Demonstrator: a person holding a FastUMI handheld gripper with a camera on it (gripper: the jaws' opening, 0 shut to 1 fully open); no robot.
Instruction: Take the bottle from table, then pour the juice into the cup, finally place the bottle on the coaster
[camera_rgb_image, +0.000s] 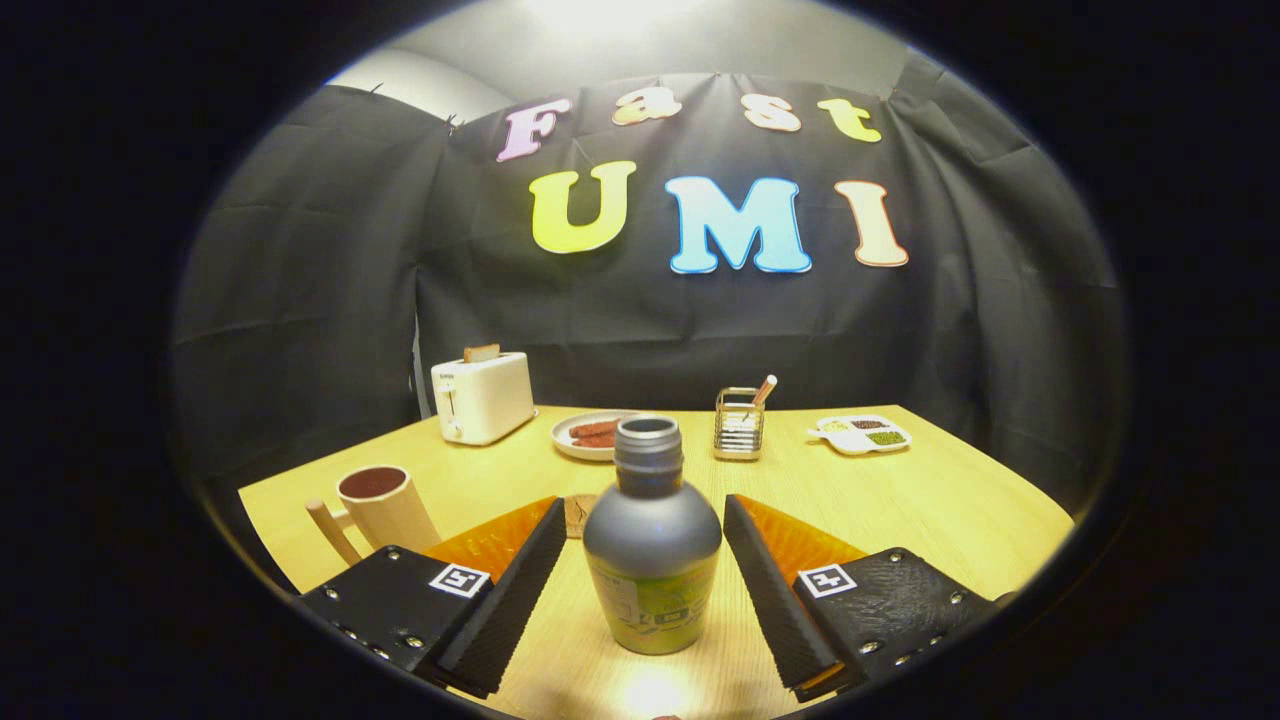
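The gripper (648, 520) is held low and level over the wooden desk (940, 500), pointing straight ahead, its two fingers (520, 580) spread wide. The bottle (652, 540) stands upright on the desk between them, uncapped, with a clear gap to each finger, so neither touches it. Taking the bottle as landmark: the cup (385, 508), a pale mug with a wooden handle, stands to its left, outside the left finger. Just behind the bottle to its left a small brown disc, probably the coaster (579, 514), peeks past the left fingertip. Farther behind the bottle a plate of food (592, 436) lies, with a white toaster (483, 397) left of that. Behind and right of the bottle stands a wire holder (740, 424), and farther right a white divided tray (862, 434)
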